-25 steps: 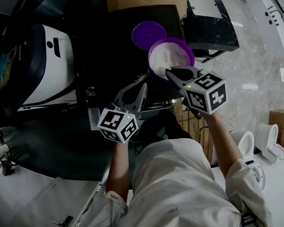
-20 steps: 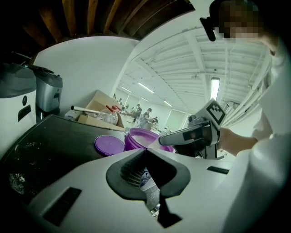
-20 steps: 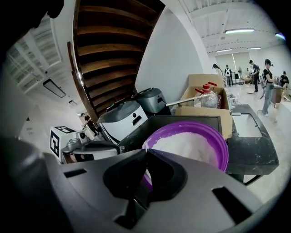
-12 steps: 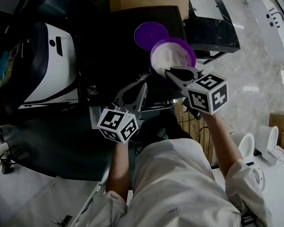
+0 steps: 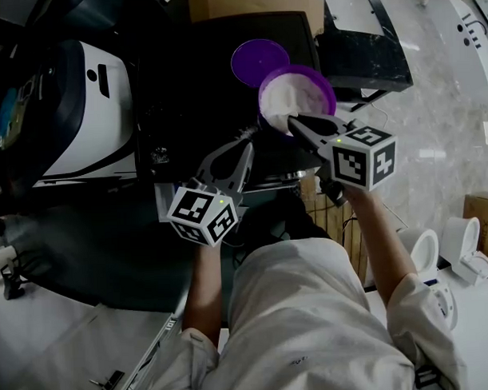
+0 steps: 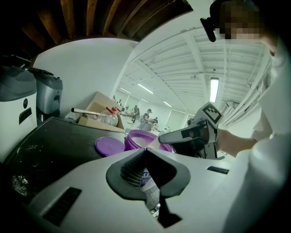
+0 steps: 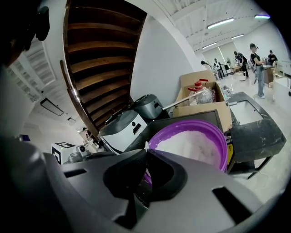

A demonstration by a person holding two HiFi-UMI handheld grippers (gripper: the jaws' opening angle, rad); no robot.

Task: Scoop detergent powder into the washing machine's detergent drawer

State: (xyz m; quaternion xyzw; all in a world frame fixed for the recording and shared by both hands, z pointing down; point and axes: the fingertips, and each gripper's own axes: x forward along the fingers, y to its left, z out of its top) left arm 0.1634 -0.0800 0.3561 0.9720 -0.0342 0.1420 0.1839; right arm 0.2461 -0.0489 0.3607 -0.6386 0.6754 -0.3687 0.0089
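Head view, grippers: two. The left gripper (image 5: 243,146) hangs over the near edge of the dark top (image 5: 184,80). The right gripper (image 5: 294,120) points at the near rim of the tub (image 5: 329,83).
Head view, powder: white powder (image 5: 295,96) lies in the one purple tub, which stands at the right of the dark top.
Head view, lid: one purple lid (image 5: 258,60) lies flat just beyond the tub.
Head view, only here: one white appliance (image 5: 93,115) stands left of the dark top, and both marker cubes and the person's arms show.
Left gripper view, jaws: clenched tip to tip, with nothing seen gripped.
Left gripper view, only here: the tub's side wall shows, with the lid lying beside it rather than on it. The right gripper reaches to the rim from the right.
Right gripper view, jaws: clenched on a thin white scoop (image 7: 145,145). Only a sliver of it shows above the tips, against the tub rim.
Right gripper view, only here: one open box (image 7: 202,98) behind the tub holds a red-capped bottle (image 7: 200,91).
Background, both gripper views: several people stand far off, too small to count.
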